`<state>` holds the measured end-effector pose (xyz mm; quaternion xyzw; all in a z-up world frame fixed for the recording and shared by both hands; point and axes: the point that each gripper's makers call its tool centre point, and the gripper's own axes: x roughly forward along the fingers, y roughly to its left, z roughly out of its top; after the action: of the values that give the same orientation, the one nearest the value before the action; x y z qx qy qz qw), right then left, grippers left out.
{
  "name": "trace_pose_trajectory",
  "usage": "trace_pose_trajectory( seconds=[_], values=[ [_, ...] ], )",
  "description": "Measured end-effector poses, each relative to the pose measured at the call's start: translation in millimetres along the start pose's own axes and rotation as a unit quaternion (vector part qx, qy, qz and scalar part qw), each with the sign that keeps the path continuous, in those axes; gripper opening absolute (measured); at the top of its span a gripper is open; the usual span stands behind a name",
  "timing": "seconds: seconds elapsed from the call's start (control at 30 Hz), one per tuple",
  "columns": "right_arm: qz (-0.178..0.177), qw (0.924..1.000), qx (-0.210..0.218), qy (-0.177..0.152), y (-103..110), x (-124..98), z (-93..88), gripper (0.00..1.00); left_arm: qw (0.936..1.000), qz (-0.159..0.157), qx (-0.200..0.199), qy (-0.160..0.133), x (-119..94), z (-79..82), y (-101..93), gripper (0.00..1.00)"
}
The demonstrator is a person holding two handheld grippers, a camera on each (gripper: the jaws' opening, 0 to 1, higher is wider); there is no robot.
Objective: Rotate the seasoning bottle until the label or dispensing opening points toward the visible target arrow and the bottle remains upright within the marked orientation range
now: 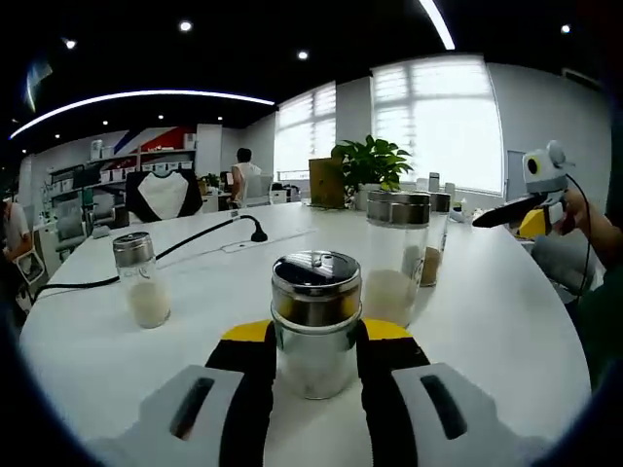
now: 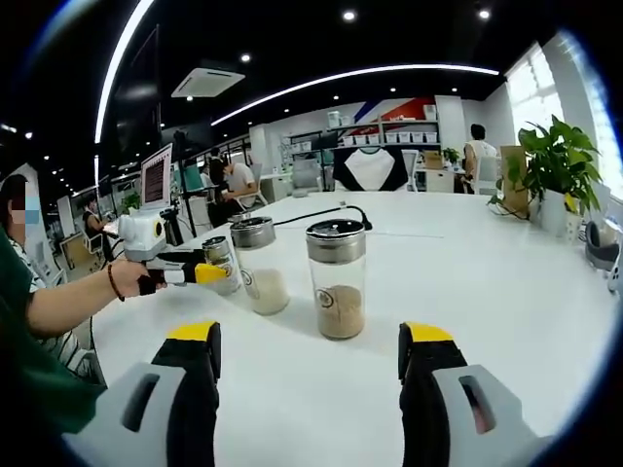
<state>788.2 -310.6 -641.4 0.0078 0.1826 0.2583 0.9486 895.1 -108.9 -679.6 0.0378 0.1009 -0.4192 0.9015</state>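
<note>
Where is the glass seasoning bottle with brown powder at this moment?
In the right gripper view, the glass bottle with brown powder stands upright on the white table, ahead of the open right gripper, just right of the white-powder bottle.

Seasoning bottle [image 1: 315,321]: clear glass body, shiny metal shaker lid, upright on the white tabletop [image 1: 506,321], seated between the left tool's [image 1: 313,375] black, yellow-tipped jaws, which press against its sides.
</note>
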Motion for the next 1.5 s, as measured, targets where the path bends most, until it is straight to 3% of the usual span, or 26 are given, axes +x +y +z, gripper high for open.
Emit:
trace_pose_trajectory(
  seconds=[0.47,0.8,1.2,1.33,1.5],
  values=[
    [0.004,1.0000,-0.005,-0.003,2,-1,4.1,0.76,0.9954,-0.092,0.026,0.007,0,-0.3,-2.9,0.34],
    [0.001,1.0000,-0.004,-0.002,1,0,3.4,0.76,0.9905,-0.130,0.036,0.024,0,-1.2,-4.9,0.34],
    [0.000,1.0000,-0.005,-0.002,0,-1,4.1,0.76,0.9903,-0.132,0.034,0.027,0,-2.0,-4.7,0.34],
    [0.002,1.0000,-0.008,0.000,1,0,3.9,0.76,0.9917,-0.125,0.011,0.026,-1,-3.1,-3.4,0.35],
    [0.000,1.0000,-0.006,0.001,-1,0,3.3,0.76,0.9960,-0.084,-0.029,0.001,-2,3.1,9.4,0.52]
  ],
)
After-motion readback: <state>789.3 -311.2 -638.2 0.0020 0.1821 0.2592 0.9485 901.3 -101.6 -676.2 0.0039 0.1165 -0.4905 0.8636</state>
